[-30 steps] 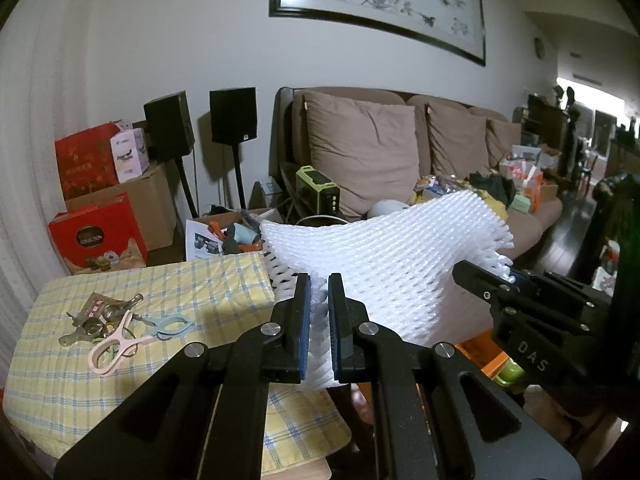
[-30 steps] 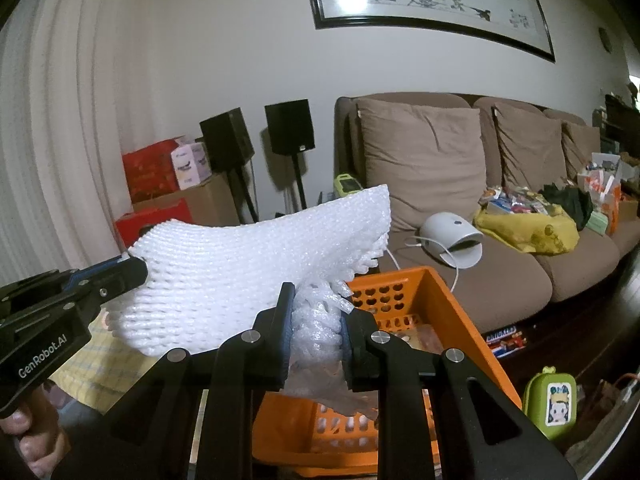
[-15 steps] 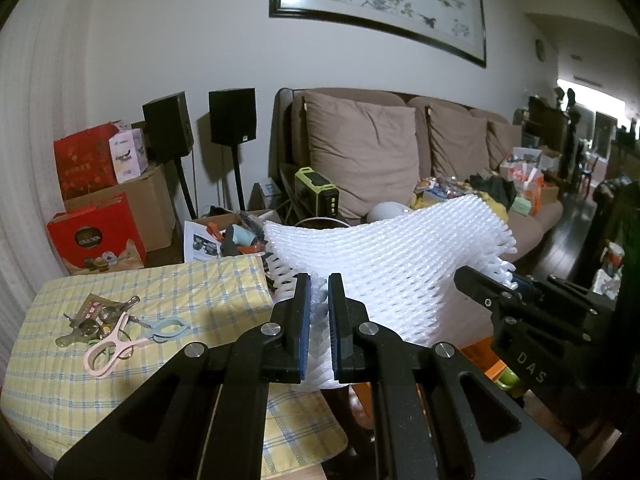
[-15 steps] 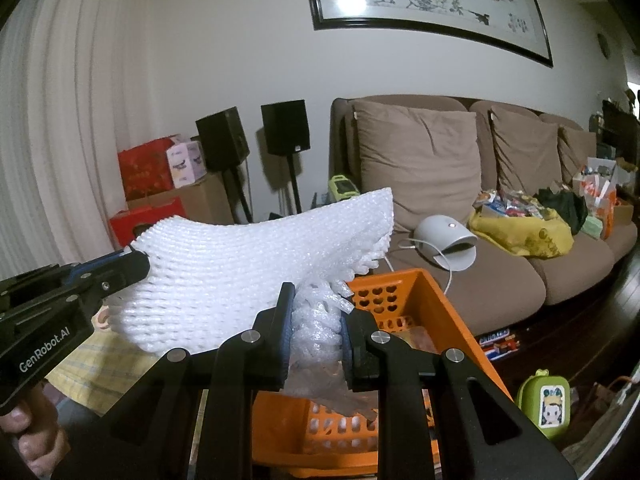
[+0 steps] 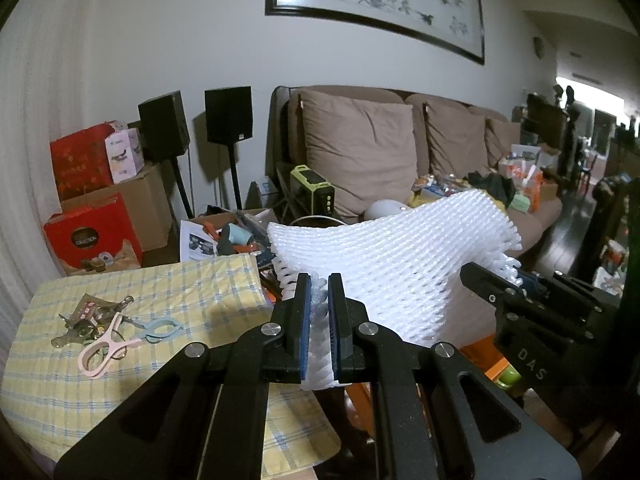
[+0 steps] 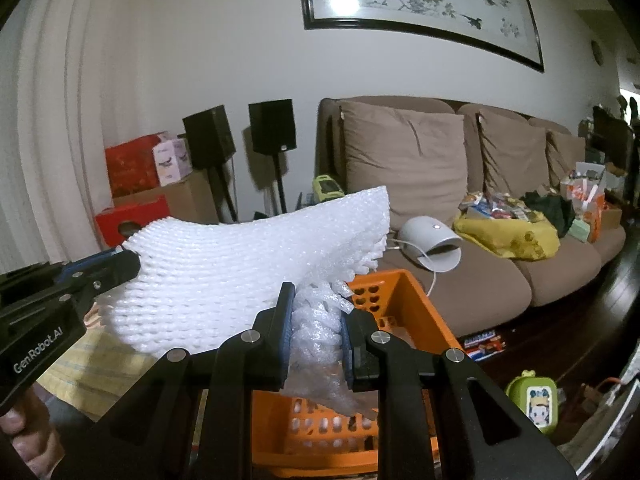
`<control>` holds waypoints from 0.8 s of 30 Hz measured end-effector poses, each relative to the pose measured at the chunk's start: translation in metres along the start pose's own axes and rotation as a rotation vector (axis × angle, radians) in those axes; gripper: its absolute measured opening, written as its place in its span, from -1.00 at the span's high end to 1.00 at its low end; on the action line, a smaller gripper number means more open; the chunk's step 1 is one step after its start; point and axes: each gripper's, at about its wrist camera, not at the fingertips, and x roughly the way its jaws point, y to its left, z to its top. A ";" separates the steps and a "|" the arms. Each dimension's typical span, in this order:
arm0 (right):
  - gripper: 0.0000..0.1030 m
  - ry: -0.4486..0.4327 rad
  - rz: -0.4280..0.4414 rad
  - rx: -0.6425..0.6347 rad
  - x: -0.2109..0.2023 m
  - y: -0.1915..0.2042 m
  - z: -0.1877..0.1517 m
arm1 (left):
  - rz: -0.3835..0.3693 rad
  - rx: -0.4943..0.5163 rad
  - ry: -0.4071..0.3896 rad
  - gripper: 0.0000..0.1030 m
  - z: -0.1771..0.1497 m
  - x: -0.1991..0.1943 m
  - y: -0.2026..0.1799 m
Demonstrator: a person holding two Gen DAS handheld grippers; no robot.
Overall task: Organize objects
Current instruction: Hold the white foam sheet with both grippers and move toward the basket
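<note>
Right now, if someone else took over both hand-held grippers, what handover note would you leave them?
Left hand-held gripper: shut on one end of the white foam net.
Right hand-held gripper: shut on the other end, with a bit of clear bubble wrap in the jaws.
Net hangs stretched in the air, above the orange basket.
Clips and keys lie on the yellow checked cloth.
Done: net lifted. Left: put it away; sort the rest.

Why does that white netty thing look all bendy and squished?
The white foam net is stretched in mid-air between the left gripper and right gripper, each pinching one end flat. So it sags in the middle above the orange basket.
</note>
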 end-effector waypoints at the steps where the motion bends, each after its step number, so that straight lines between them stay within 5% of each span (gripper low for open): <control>1: 0.63 0.001 -0.002 0.003 0.000 -0.001 0.000 | -0.001 -0.001 0.001 0.85 0.000 0.001 -0.001; 24: 0.62 0.003 -0.046 0.041 -0.003 -0.021 0.001 | -0.032 0.019 0.010 0.85 0.003 0.011 -0.022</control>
